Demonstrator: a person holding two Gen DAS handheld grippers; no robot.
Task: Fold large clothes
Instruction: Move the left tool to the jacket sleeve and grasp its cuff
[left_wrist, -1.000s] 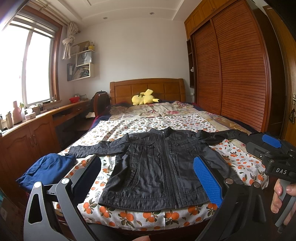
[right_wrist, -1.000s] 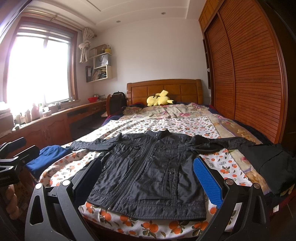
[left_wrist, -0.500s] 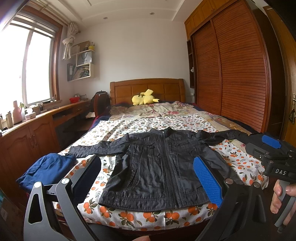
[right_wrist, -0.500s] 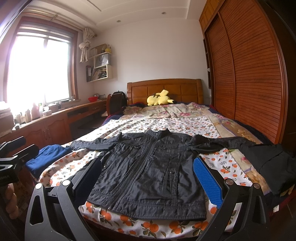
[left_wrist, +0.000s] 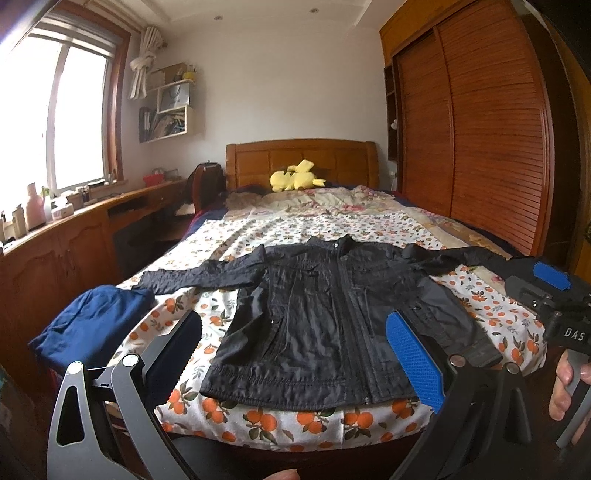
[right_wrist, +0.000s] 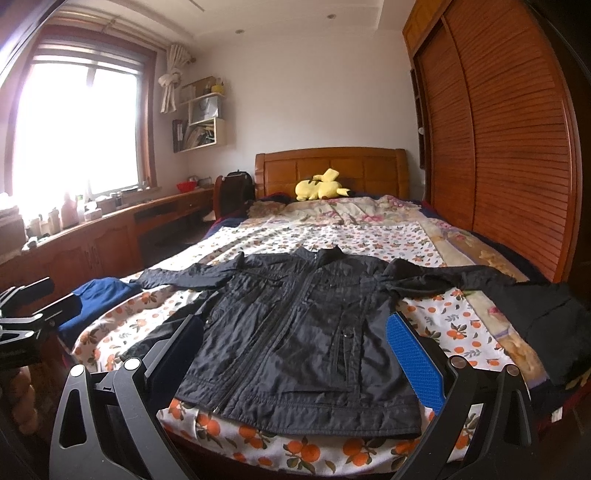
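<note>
Barely shifting since a second ago: hovering at the foot of the bed (left_wrist: 258, 424) as before, with the view nudged only slightly. Spreading wide, both the left tool (left_wrist: 295, 354) and the right tool (right_wrist: 295, 354), fingers far apart and gripping nothing. Lying flat and face up across the orange-printed sheet, zipped, collar toward the headboard, hem at the near edge: the black jacket (left_wrist: 325, 321), sleeves stretching out to either side. Sitting at the left edge of the bed, a folded blue garment (left_wrist: 92, 325); resting at the right edge, another dark garment (right_wrist: 546, 321). Not yet starting the fold, by the look of it. Doing this step well probably meaning pinching a sleeve near its cuff (not mid-arm, where slack fabric tends to bunch), lifting just clear of the sheet and laying it straight across the chest, then mirroring with the other sleeve before bringing hem toward collar. Reading "DAS" in white on the body of the right tool, seen from the left wrist view; finding nothing else legible.
</note>
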